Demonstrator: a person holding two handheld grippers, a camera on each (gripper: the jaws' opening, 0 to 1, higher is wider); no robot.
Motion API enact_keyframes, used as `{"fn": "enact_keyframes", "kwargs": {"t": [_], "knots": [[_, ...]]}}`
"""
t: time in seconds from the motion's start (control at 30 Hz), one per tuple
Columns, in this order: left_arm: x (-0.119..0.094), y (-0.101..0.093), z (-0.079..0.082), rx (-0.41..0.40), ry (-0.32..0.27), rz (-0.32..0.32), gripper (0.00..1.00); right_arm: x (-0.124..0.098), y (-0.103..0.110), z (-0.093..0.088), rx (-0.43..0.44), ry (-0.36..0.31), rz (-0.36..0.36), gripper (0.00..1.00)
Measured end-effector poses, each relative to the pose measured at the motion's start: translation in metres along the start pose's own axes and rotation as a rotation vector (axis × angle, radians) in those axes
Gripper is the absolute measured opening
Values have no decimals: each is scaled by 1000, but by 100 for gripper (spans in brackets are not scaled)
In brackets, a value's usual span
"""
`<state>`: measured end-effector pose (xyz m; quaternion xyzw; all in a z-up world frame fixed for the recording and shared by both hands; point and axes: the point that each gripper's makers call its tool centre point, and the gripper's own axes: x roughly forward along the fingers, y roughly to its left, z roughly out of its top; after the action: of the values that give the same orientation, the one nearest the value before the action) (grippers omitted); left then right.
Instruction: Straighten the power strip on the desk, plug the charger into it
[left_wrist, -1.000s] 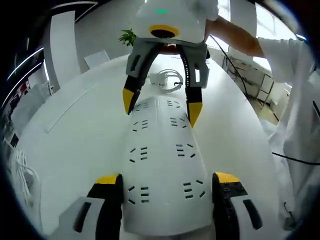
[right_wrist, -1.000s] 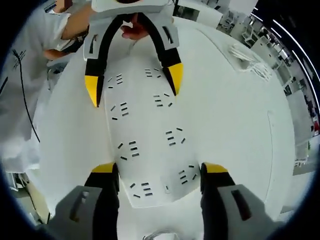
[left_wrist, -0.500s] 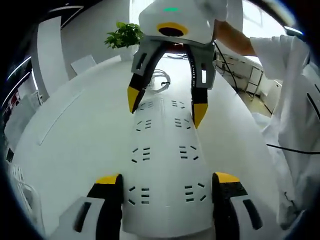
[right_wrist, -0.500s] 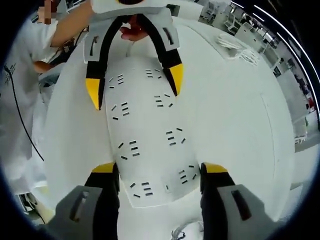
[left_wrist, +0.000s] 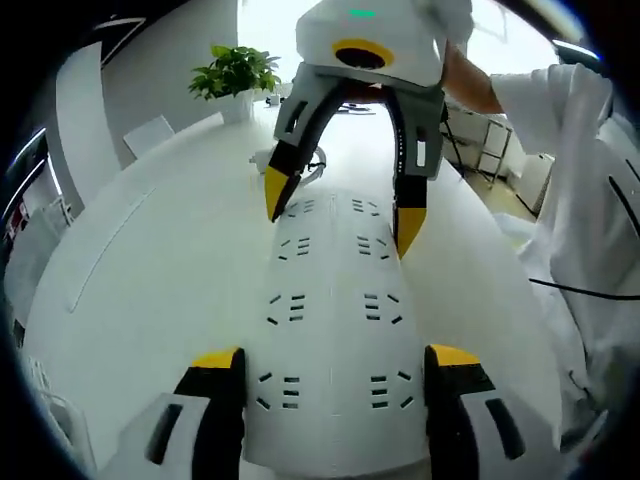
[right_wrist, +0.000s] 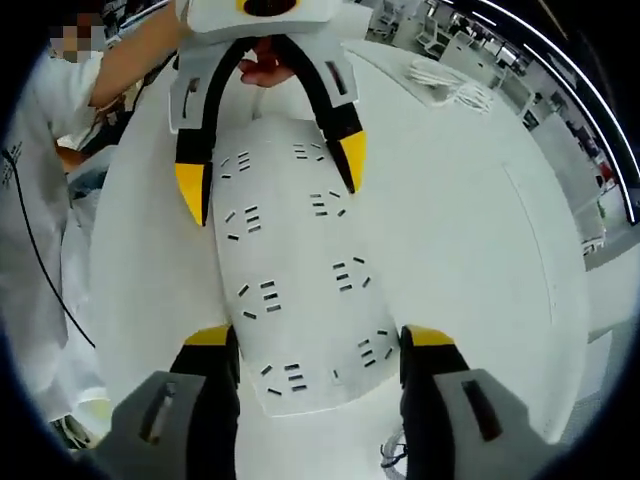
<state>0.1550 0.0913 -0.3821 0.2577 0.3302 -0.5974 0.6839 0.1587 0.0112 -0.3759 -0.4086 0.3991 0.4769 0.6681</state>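
Here, one white power strip (left_wrist: 330, 330) on the desk (left_wrist: 150, 260): my left gripper (left_wrist: 330, 362) and right gripper (right_wrist: 315, 340) each clamped across one end. Charger (left_wrist: 300, 165) at 12 o'clock.

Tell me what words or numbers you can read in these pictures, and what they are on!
None can be read.
The power strip between the left tool and the right tool shows sockets and no print.
The right tool's casing has a small green light, not a letter.

Two close views from opposite ends of the power strip (left_wrist: 330, 340), facing each other.
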Motion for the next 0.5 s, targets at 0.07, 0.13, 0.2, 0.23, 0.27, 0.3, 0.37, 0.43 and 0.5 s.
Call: {"fn": "enact_keyframes", "kwargs": {"t": [0.07,0.13,0.2,0.23,0.27,0.3,0.37,0.43,0.5], "knots": [[0,-1,0,8,0,-6,74,-1,0,0,4,-2,-6,64],[0,-1,0,11,1,-8,74,-1,0,-1,7,-6,-6,64],[0,-1,0,12,1,-9,74,-1,0,-1,10,-5,-9,64],[0,-2,0,12,1,-9,74,-1,2,-1,14,-1,-12,64],[0,-2,0,14,1,-11,74,-2,2,-1,17,2,-14,64],[0,-2,1,15,2,-11,74,-2,3,-1,19,5,-18,64],[1,-2,1,17,4,-12,74,-3,4,-2,24,8,-24,63],[1,-2,1,17,6,-12,74,-3,4,-2,24,6,-27,63],[0,-3,1,17,5,-11,74,-4,4,-2,26,1,-28,63]]}}
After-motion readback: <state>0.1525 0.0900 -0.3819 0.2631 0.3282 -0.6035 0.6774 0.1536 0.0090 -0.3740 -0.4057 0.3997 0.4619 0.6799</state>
